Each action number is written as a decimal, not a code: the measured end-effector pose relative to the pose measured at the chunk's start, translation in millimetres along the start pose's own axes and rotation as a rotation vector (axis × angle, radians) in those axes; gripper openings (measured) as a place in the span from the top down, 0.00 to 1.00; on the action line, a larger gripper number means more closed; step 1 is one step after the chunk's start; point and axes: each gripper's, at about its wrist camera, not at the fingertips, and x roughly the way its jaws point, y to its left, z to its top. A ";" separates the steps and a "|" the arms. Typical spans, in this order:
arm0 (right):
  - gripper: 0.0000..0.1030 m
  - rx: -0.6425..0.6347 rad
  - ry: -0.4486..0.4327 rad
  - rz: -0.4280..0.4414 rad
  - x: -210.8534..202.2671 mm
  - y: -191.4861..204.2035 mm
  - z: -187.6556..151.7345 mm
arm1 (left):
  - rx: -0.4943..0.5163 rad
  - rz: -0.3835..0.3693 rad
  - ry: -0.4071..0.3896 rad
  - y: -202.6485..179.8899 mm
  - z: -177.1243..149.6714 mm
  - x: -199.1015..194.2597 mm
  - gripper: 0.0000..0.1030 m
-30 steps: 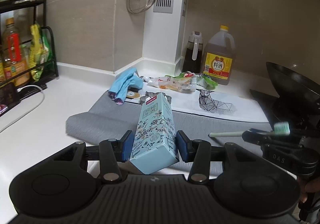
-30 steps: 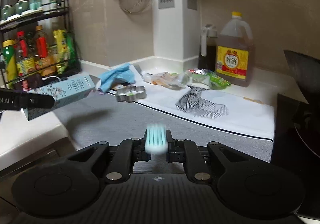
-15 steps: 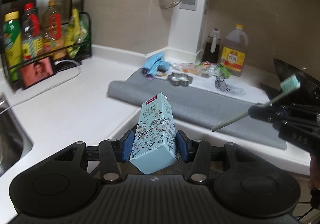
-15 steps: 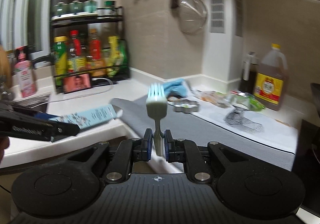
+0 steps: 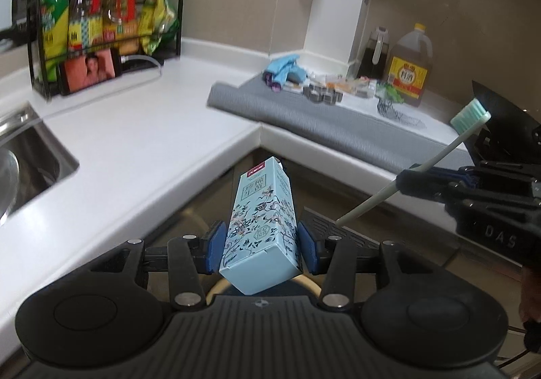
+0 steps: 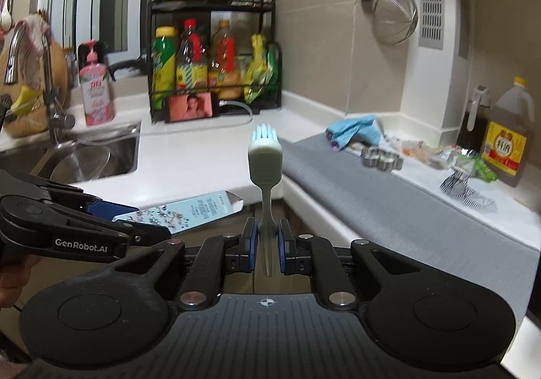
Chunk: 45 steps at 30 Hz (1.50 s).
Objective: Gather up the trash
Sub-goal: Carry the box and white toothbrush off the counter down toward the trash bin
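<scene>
My left gripper (image 5: 259,248) is shut on a light blue patterned carton (image 5: 262,230), held in the air off the counter's inner corner; the carton also shows in the right wrist view (image 6: 189,208). My right gripper (image 6: 267,243) is shut on the handle of a pale green toothbrush (image 6: 264,155), bristles up; the toothbrush shows at the right of the left wrist view (image 5: 439,155). More litter lies at the back of the grey mat (image 5: 331,128): a blue glove (image 5: 282,69), crumpled wrappers (image 5: 355,86) and a metal cookie cutter (image 5: 321,94).
A steel sink (image 6: 94,155) with a tap is at the left. A black rack of bottles (image 6: 213,61) stands on the white counter (image 5: 135,149). An oil jug (image 5: 409,74) and dark bottle stand at the back right. A black wok (image 5: 500,121) is at the right.
Both grippers have pulled back from the mat and off the counter's edge, keeping the carton and the toothbrush. The views have swung left, so the sink and rack now show.
</scene>
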 end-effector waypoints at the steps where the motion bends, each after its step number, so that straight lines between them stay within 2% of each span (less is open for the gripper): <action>1: 0.87 -0.002 0.012 -0.001 2.3 1.9 -4.2 | 0.002 0.007 0.005 -0.8 -4.0 1.6 0.50; 8: 0.87 0.021 0.127 -0.001 20.3 9.8 -42.2 | -0.014 0.014 0.074 -2.8 -29.5 17.2 0.50; 12: 0.87 0.022 0.164 -0.001 22.8 13.8 -57.5 | -0.043 0.015 0.102 1.7 -34.3 22.6 0.50; 45: 0.87 0.006 0.184 0.006 23.5 17.1 -64.9 | -0.015 0.029 0.097 -3.4 -30.3 21.4 0.50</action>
